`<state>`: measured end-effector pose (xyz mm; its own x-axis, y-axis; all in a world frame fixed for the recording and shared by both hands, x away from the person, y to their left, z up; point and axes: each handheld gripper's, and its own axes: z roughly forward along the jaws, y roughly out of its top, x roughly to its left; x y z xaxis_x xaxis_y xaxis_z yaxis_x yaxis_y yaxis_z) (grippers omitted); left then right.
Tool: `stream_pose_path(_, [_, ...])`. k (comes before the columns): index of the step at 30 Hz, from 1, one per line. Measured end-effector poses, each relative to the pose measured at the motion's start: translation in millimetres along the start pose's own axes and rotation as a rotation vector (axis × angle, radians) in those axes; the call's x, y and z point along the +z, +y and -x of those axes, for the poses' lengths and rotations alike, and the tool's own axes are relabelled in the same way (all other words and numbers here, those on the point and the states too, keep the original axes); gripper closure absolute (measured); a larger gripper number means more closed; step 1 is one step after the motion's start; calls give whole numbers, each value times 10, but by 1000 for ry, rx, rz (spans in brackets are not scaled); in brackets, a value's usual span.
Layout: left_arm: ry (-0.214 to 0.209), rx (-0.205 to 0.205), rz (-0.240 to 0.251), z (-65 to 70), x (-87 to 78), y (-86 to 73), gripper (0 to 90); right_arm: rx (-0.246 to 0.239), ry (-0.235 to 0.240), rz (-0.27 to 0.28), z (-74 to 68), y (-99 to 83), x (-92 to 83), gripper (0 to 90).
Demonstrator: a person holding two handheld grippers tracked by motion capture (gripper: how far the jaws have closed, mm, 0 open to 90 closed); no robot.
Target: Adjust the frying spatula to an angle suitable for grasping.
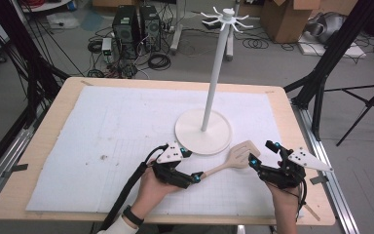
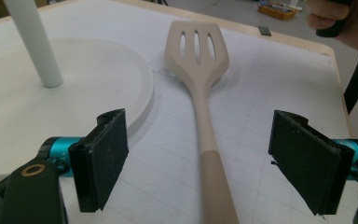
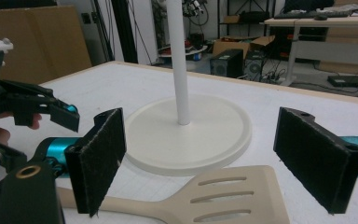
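Note:
A beige slotted spatula [image 1: 241, 153] lies flat on the white mat, just in front of the white stand's round base [image 1: 190, 132]. My left gripper [image 1: 191, 165] is open at the handle end. In the left gripper view the handle [image 2: 209, 158] runs between the two pads of the left gripper [image 2: 200, 163] without touching either. My right gripper [image 1: 264, 153] is open just right of the spatula's head. In the right gripper view the head [image 3: 228, 196] lies low between the jaws of the right gripper [image 3: 200, 158], with the base [image 3: 191, 135] behind it.
The stand's pole [image 1: 214, 73] rises from the base to a ring of hooks [image 1: 226, 19]. A white gridded mat [image 1: 117, 131] covers most of the wooden table [image 1: 44, 146]. Black tripod legs [image 1: 321, 73], computers and cables stand on the floor beyond.

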<state>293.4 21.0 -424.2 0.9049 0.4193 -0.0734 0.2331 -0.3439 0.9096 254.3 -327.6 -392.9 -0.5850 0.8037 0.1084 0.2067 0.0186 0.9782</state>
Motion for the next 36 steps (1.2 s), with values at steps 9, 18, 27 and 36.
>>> stream_pose_path(9, [33,-16,-106,52,242,0,269,2,-3,3,15,-2,-5,159])
stream_pose_path(18, [45,-23,-181,96,392,13,358,13,-13,-5,21,-7,-7,161])
stream_pose_path(27, [81,15,-295,143,475,15,513,15,-14,-2,27,-2,-19,161])
stream_pose_path(36, [89,5,-334,146,500,66,570,14,-12,-1,30,-6,-5,161])
